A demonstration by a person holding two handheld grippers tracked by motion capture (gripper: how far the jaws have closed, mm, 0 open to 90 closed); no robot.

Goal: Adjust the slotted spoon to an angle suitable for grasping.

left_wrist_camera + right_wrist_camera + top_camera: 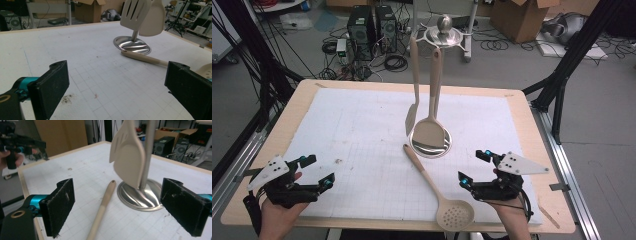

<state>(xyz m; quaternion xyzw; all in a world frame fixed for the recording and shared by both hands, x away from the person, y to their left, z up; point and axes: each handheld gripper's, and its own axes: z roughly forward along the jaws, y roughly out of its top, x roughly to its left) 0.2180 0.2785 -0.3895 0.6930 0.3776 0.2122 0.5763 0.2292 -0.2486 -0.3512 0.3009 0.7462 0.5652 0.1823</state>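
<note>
I am holding both grippers low over the near edge of the white mat [362,130], jaws spread wide and gripping nothing. My right gripper [475,167] is sitting nearest the skimmer spoon [439,192], which is lying flat on the mat, its perforated bowl at the near edge and its handle tip just beside the steel base [430,145] of the utensil stand. Two utensils (a slotted turner [135,11] and a plain spatula [430,131]) are hanging from the stand already. I judge the work is at the reach stage: next I am needing to bring the right gripper across the spoon's handle [101,210], lower it and close. My left gripper [319,171] is waiting well apart.
</note>
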